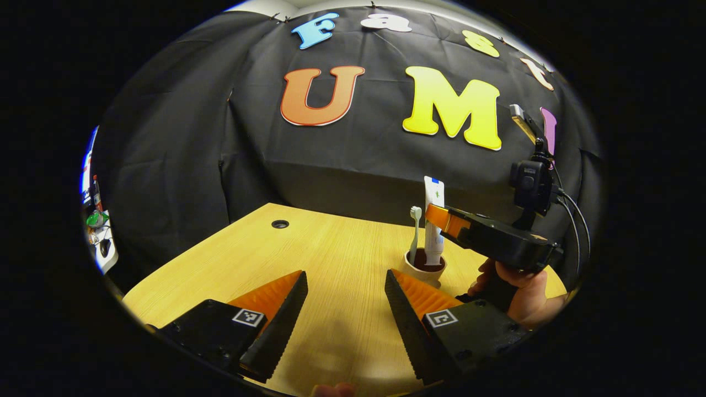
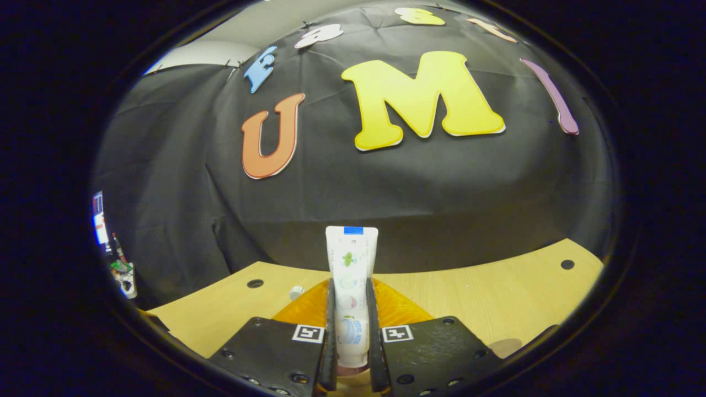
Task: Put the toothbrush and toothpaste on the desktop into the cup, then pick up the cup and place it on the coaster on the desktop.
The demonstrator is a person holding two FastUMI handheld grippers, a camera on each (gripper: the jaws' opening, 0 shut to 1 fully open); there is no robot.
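**Paste going into the cup, brush already there**

Nearest in the left gripper view, the left gripper (image 1: 345,298) hovers low over the desk (image 1: 331,248) with its fingers wide apart and nothing between them. It looks parked short of the cup, probably to leave the other hand room.

Just beyond it stands the cup (image 1: 423,268), upright on the desk. The toothbrush (image 1: 415,231) leans in its left side, head up, so that half of the job looks done. The toothpaste (image 1: 433,218) stands upright in the cup beside the brush, its lower end inside the rim.

The right gripper (image 1: 436,216), held by a hand (image 1: 521,295) to the right of the cup, reaches over the rim from that side. In the right gripper view its fingers (image 2: 331,331) are clamped on the tube's lower body, holding it vertical, likely so it drops in straight without tipping the cup. Whether the tube's end has reached the bottom I cannot tell.

I can't pick out the coaster.
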